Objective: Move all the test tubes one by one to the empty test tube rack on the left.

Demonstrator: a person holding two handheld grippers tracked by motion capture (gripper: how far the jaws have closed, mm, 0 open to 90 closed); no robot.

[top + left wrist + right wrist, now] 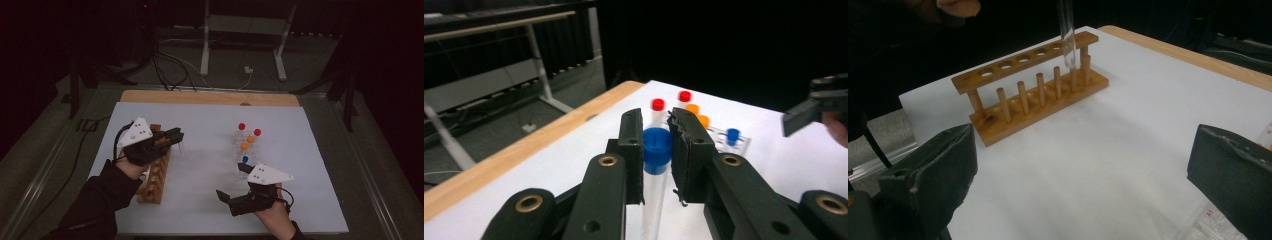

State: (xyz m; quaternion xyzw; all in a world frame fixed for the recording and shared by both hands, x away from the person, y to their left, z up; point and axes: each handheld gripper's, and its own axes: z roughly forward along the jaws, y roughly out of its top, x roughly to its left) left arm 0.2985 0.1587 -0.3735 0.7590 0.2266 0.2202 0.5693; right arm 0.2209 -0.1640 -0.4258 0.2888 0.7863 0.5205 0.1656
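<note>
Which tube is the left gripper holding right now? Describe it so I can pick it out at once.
On the white table sheet, look above the far end of the wooden peg rack. The left gripper is shut on a clear plastic tube with a blue cap, the one tube outside the clear rack.

capped tubes in the clear rack [247, 145]: 5, two red [242, 126], two orange [250, 139], one blue [245, 159] | blue-capped tube [657, 150] between fingers: 1 | wooden rack [1033, 87]: 1, seven holes, seven pegs | grippers: 2
</note>
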